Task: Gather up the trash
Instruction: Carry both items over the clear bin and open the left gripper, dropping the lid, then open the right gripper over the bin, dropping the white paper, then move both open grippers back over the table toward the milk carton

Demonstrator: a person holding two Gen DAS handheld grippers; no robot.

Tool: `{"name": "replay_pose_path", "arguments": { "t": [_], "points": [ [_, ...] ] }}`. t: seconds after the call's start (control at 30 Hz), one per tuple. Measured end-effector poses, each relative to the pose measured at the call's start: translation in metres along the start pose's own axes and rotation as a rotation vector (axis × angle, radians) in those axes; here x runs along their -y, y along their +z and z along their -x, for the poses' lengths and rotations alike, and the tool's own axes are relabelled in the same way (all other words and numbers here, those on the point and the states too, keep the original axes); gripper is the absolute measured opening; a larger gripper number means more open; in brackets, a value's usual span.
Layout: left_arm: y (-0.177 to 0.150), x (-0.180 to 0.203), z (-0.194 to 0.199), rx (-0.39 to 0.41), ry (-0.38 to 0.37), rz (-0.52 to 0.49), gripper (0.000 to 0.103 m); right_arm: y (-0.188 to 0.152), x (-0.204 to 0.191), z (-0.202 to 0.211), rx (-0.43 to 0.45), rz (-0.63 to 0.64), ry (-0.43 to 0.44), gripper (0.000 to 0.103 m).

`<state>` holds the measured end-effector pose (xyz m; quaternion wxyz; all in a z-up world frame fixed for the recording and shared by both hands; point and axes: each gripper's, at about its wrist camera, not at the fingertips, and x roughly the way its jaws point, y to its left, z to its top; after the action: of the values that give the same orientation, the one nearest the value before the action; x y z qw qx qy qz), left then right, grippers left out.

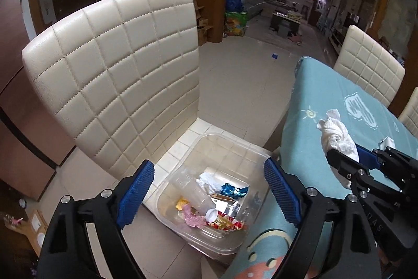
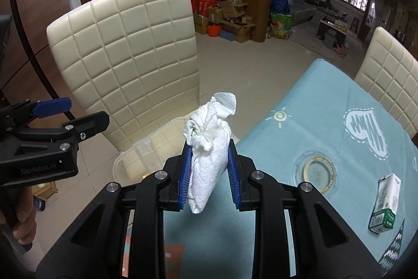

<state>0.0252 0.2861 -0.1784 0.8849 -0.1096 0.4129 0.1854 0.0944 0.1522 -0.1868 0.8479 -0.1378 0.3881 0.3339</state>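
Observation:
My right gripper point(image 2: 207, 171) is shut on a crumpled white paper towel point(image 2: 209, 137) and holds it above the table's left edge; it also shows in the left wrist view point(image 1: 337, 132). My left gripper point(image 1: 209, 190) is open and empty, hovering over a clear plastic bin point(image 1: 230, 145) on the chair seat. The bin holds wrappers, a tissue and a plastic cup point(image 1: 194, 194). The bin's rim point(image 2: 146, 148) shows in the right wrist view, below and left of the towel. A green and white carton point(image 2: 386, 203) lies on the table at the right.
A cream quilted chair point(image 1: 112, 75) stands behind the bin. The table has a teal cloth point(image 2: 326, 122), with a glass coaster with a gold ring point(image 2: 319, 171) on it. More cream chairs point(image 2: 392, 75) stand at the table's far side. Boxes and bags lie on the floor beyond.

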Motion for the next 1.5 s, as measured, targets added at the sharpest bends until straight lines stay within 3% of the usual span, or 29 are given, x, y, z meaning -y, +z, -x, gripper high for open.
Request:
{"name": "replay_pose_path", "arguments": {
  "t": [0.4,0.47,0.5,1.0,1.23,1.5],
  "points": [
    [-0.010,-0.021,-0.002,-0.025,0.067,0.044,0.084,0.007,-0.027,-0.010,0.001,0.061,0.066,0.033],
    [-0.011,-0.023,-0.001,-0.027,0.068,0.048,0.084,0.007,-0.025,-0.010,-0.012,0.042,0.084,0.069],
    [-0.012,-0.023,0.000,-0.027,0.067,0.050,0.084,0.007,-0.023,-0.008,-0.005,0.028,0.082,0.074],
    [-0.002,0.008,0.022,0.015,0.007,-0.010,0.084,-0.006,0.017,0.042,0.056,-0.066,-0.030,0.072],
    [-0.003,0.052,0.037,0.030,-0.060,-0.102,0.084,-0.028,0.051,0.081,0.090,-0.154,-0.112,0.073],
    [-0.020,0.122,0.036,-0.005,-0.163,-0.219,0.084,-0.074,0.099,0.111,0.063,-0.258,-0.216,0.073]
  ]
}}
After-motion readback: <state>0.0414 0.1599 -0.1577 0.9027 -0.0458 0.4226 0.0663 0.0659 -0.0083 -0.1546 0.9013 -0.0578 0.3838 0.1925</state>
